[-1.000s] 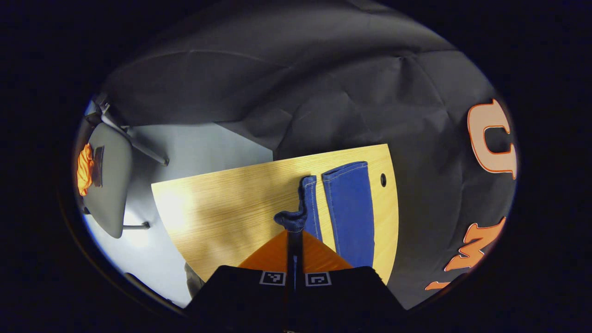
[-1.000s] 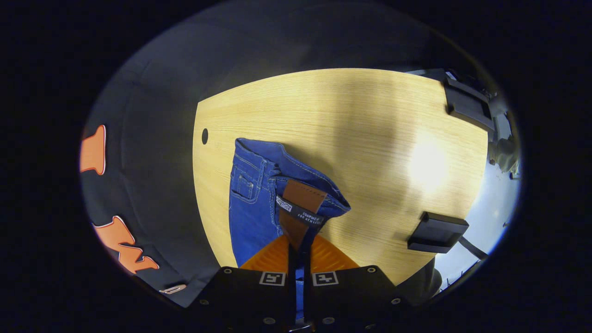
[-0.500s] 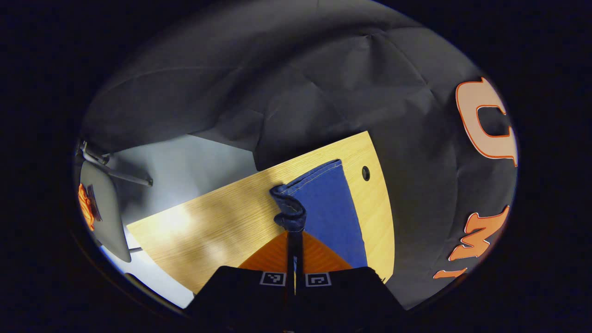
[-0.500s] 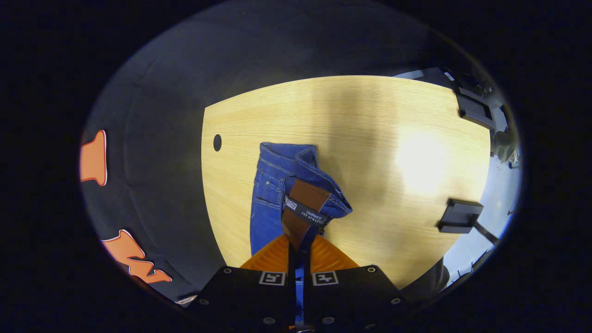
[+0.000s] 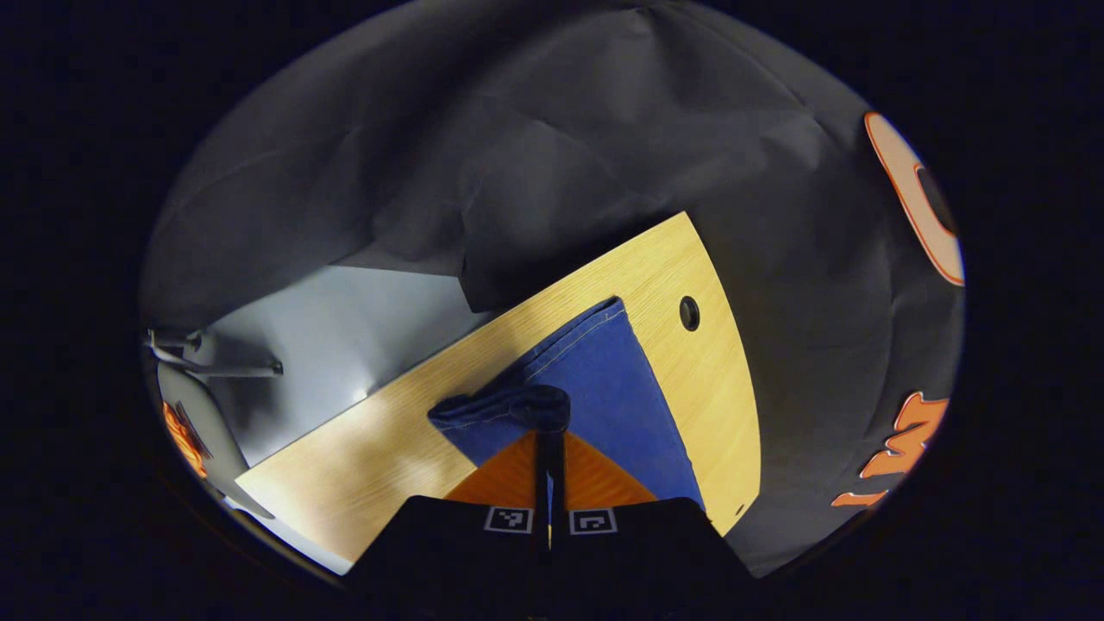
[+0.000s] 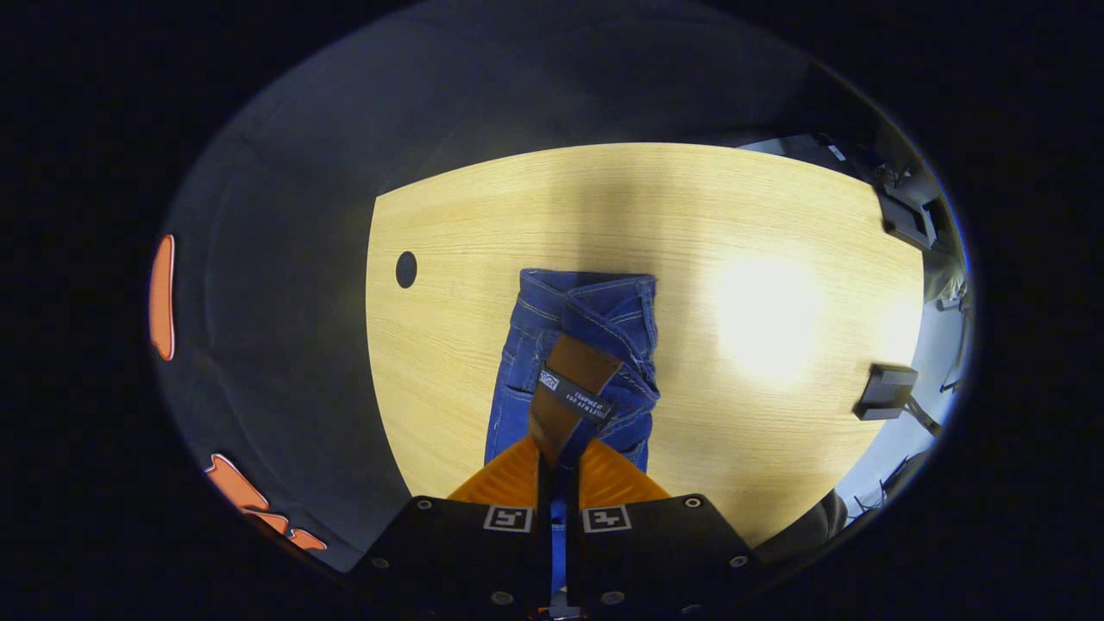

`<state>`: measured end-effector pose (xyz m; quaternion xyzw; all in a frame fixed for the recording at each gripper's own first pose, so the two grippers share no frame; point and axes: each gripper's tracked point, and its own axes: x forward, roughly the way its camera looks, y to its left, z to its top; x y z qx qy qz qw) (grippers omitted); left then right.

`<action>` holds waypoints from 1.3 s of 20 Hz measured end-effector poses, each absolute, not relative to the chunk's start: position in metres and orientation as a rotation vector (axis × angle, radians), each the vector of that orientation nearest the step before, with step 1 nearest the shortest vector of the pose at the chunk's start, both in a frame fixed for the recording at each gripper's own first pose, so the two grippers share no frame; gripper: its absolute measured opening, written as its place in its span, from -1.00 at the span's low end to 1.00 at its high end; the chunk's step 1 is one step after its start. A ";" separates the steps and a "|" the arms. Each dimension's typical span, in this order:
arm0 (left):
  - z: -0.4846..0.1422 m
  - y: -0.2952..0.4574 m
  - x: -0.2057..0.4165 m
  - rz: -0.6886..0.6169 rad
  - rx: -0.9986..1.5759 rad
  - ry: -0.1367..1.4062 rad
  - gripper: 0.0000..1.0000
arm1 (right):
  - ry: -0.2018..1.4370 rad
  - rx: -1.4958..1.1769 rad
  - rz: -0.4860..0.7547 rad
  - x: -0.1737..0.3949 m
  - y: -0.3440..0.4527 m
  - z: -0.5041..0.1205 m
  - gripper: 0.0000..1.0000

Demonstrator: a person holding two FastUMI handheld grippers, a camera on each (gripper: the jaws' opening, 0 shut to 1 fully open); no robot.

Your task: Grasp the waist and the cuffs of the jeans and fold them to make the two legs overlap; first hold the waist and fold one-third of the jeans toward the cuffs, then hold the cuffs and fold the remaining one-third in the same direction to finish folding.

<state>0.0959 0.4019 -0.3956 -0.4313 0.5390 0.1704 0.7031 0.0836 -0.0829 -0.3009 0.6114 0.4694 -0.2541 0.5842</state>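
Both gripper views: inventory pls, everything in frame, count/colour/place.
jeans: 1, blue, on the table; waist end with brown patch in right gripper view, cuff end in left gripper view
table: 1, light wood, under the jeans
cable hole: 1, black, in the tabletop near its edge
chair: 1, grey with an orange patch, on the floor at the left edge of left gripper view
black boxes: 2, at the table's right edge in right gripper view
floor: pale grey, beyond the table
left hand-held gripper: 1, orange fingers, black body, shut on a cuff
right hand-held gripper: 1, same colours, shut on the waist
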 end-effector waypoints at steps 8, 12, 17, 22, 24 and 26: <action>-0.400 0.392 0.156 0.271 -0.745 1.254 -0.99 | 1.193 1.442 -0.523 0.145 -0.074 -0.319 -0.86; -0.389 0.404 0.171 0.282 -0.526 1.224 -0.69 | 1.207 1.443 -0.449 0.167 -0.066 -0.307 -0.74; -0.354 0.398 0.189 0.242 -0.428 1.046 -0.39 | 0.996 1.458 -0.336 0.191 -0.083 -0.266 -0.12; -0.315 0.364 0.194 0.149 -0.298 0.860 0.49 | 0.963 1.314 -0.303 0.176 -0.090 -0.273 0.36; -0.295 0.348 0.196 0.111 -0.249 0.778 0.72 | 0.962 1.232 -0.304 0.163 -0.092 -0.278 0.63; -0.263 0.334 0.190 0.080 -0.202 0.714 0.75 | 0.961 1.193 -0.293 0.154 -0.089 -0.284 0.80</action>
